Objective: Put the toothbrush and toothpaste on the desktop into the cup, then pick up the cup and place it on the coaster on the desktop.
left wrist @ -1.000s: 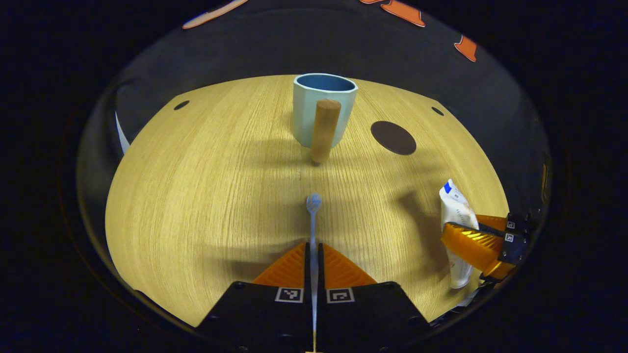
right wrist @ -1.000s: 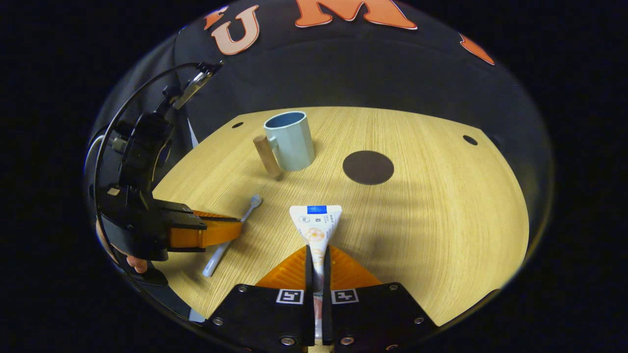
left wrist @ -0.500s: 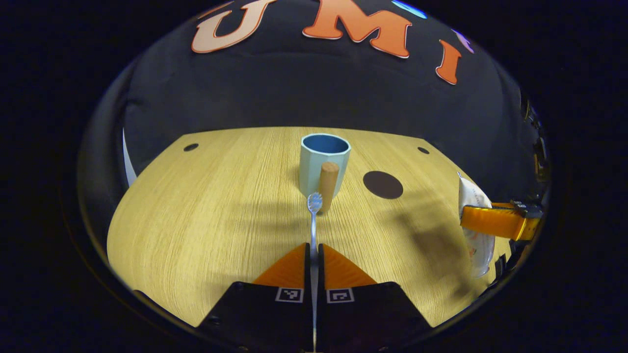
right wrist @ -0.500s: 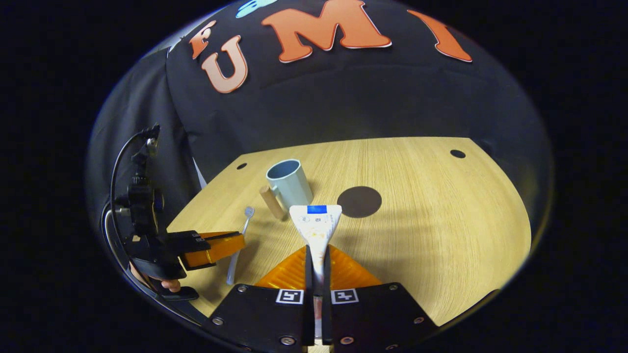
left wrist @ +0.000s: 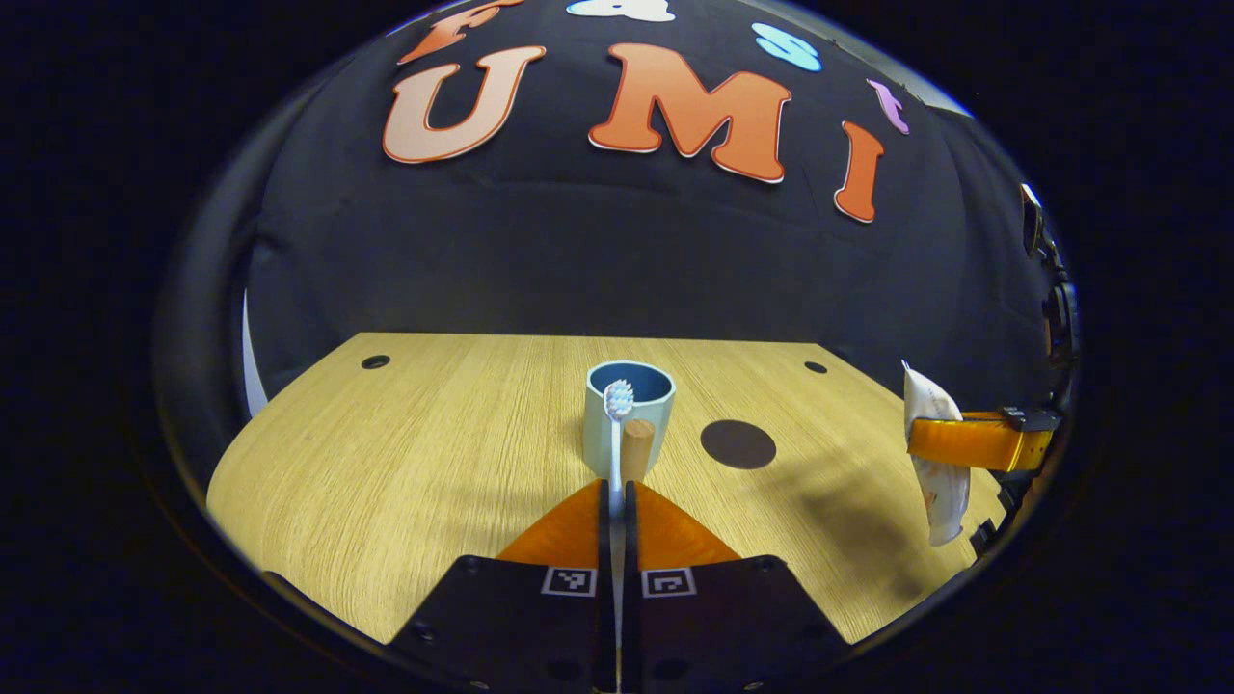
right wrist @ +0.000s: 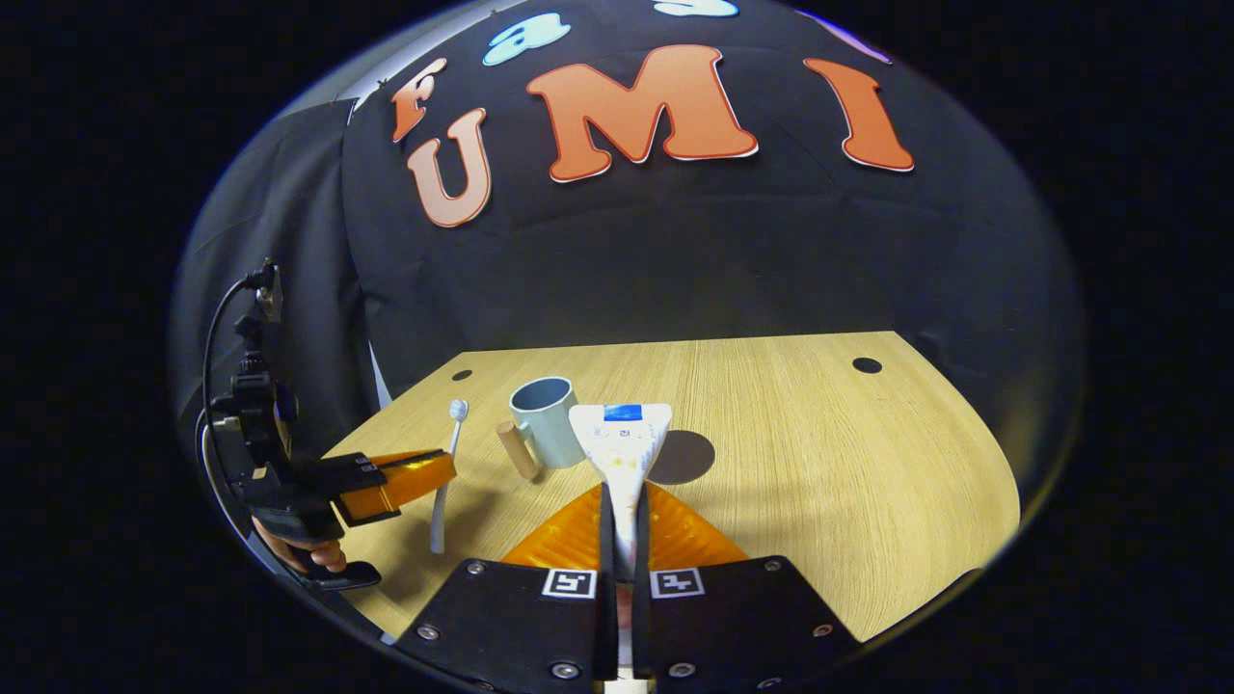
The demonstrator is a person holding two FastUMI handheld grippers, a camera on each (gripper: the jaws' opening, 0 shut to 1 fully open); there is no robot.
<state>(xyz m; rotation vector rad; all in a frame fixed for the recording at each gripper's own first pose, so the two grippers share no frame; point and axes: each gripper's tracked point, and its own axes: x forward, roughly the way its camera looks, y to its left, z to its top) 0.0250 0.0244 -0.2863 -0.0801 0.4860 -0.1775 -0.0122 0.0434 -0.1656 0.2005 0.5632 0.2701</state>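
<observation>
My left gripper is shut on a pale blue toothbrush, held above the table with its bristle head pointing away toward the cup. The light blue cup with a wooden handle stands upright mid-table. A dark round coaster lies to its right. My right gripper is shut on a white toothpaste tube, lifted off the table. In the right gripper view the left gripper holds the toothbrush nearly upright, left of the cup. The right gripper with the tube shows at the left gripper view's right edge.
The wooden table has small dark holes near its far corners. A hand holds the left gripper. The booth's black cloth wall rises behind the table's far edge.
Both grippers have risen and tilted up from the table, carrying the toothbrush and the toothpaste. The cup now looks smaller and farther off in both views.
</observation>
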